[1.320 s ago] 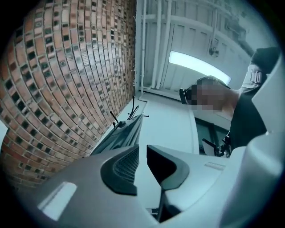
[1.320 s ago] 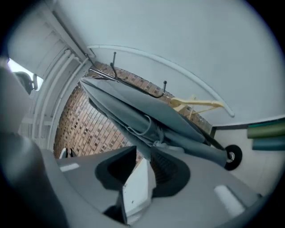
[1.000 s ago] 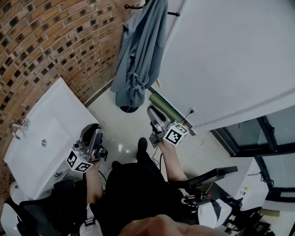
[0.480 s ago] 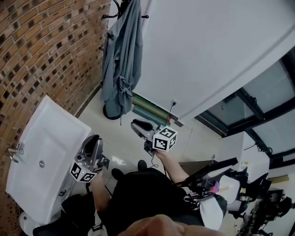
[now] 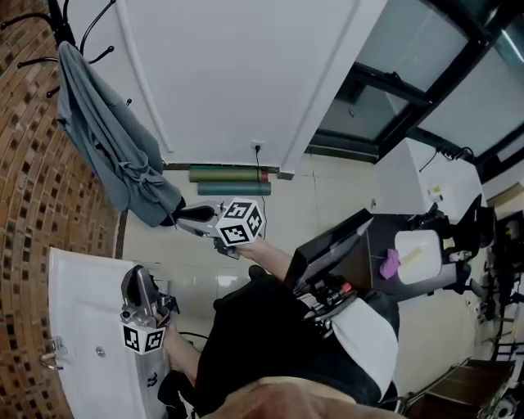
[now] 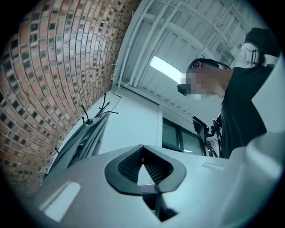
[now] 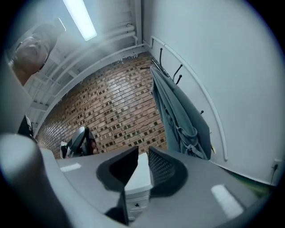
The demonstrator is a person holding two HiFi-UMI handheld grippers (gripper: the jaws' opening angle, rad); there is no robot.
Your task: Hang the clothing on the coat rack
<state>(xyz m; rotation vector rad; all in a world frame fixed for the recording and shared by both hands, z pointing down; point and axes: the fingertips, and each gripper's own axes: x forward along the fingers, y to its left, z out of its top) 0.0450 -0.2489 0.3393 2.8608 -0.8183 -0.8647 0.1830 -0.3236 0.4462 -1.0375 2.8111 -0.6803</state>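
— Whereabouts of the grey clothing point(image 5: 115, 155)?

— Up on the coat rack point(image 5: 61, 20), draped from one of the top hooks. Hanging full length in the corner between the brick wall point(image 5: 37, 188) and the white wall point(image 5: 229, 74), belt ends dangling near the lower hem. Same from the right gripper view: cloth slack under the black hooks, close against the white wall.

— Touched by anything?

— By nothing. Apart from both grippers.

— As for the right gripper point(image 5: 182, 218)?

— Held out in front of the person point(image 5: 270, 344), aimed toward the garment's lower end, marker cube turned upward. Fingers point(image 7: 162, 165) parted a little, pinching nothing. Through the gap, only the white washbasin unit point(image 7: 139, 176).

— And the left gripper point(image 5: 135, 274)?

— Low on the person's left, over the near edge of that washbasin unit, with the tap point(image 5: 53, 352) close to the unit's brick-wall edge. Tilted upward, toward ceiling and rack. Fingers point(image 6: 153, 167) pressed together tip to tip, empty.

— Visible from the other side too?

— Yes, in the right gripper view: small and dark against the brick, left of the parted fingers.

— Anything else by the rack?

— Two green rolls point(image 5: 229, 173) lying along the foot of the white wall, just beside the hem.
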